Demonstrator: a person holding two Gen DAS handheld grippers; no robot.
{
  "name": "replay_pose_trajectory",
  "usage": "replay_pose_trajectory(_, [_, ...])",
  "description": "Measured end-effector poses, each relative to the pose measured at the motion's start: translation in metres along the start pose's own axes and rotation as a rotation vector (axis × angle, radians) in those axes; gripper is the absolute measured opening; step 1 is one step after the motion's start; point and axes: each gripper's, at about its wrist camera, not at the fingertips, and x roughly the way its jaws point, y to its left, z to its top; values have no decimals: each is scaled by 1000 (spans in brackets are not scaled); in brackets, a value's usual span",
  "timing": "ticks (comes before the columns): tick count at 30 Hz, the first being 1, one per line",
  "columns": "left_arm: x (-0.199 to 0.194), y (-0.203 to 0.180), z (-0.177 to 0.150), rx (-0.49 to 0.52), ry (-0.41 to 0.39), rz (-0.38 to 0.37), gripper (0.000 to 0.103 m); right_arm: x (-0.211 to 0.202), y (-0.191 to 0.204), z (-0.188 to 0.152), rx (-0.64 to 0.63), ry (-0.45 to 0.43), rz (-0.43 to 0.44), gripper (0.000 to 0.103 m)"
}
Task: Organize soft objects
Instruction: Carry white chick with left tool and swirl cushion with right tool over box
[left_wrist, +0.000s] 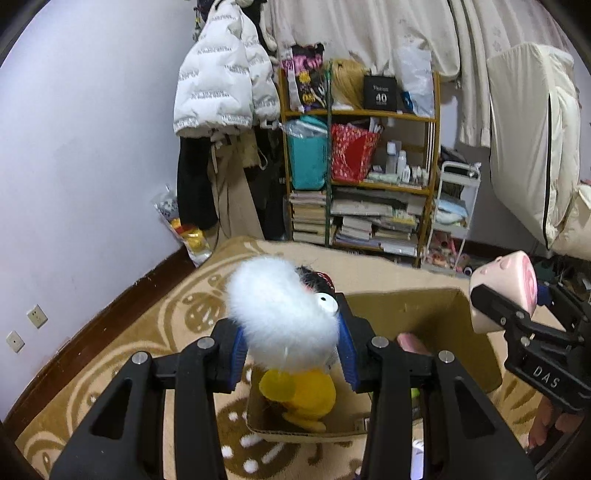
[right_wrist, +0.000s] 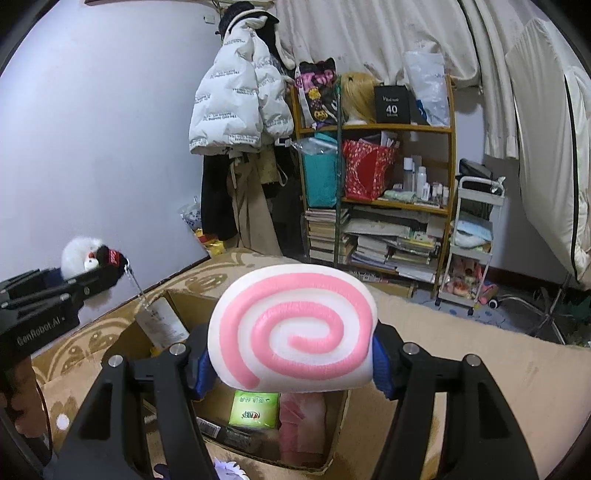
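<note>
From the left wrist view, you are clenching your left gripper (left_wrist: 291, 347) on a white fluffy toy (left_wrist: 280, 314), its fur bulging out between the blue pads; the toy is hanging above the near left corner of the open cardboard box (left_wrist: 436, 306). A yellow plush (left_wrist: 303, 395) is already lying in that corner directly underneath. The risk here is the grip itself: you are pinching mostly fur, so the toy may be slipping or may snag on a pad when you let go and end up on the box rim or on the patterned rug (left_wrist: 155, 332) beside it. Your right gripper (left_wrist: 495, 306) is hovering at the far right, over the box's other end, so the two tools are close enough to be knocking together if you swing inward.

From the right wrist view, you are squeezing the right gripper (right_wrist: 291, 365) around a pink-and-white swirl cushion (right_wrist: 295, 328), held above the box (right_wrist: 177, 299). It is broad and bulging past the pads, so it could be twisting out or landing across the rim. Below it, a green packet (right_wrist: 253, 408) and a pink soft item (right_wrist: 301, 424) are taking up the floor of the box, leaving less room to drop into. The left gripper (right_wrist: 107, 275) is sitting off to the left, its toy's chain and white tag (right_wrist: 162, 325) dangling over the box edge, where the tag could be catching. The bookshelf (right_wrist: 376, 129) and hanging jacket (right_wrist: 236, 99) are standing well apart.
</note>
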Motion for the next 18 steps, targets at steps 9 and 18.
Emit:
replay_pose_trajectory(9, [17, -14, -23, 32, 102, -28, 41, 10, 2, -13, -6, 59, 14, 72])
replay_pose_trajectory(18, [27, -18, -33, 49, 141, -23, 43, 17, 13, -28, -41, 124, 41, 74])
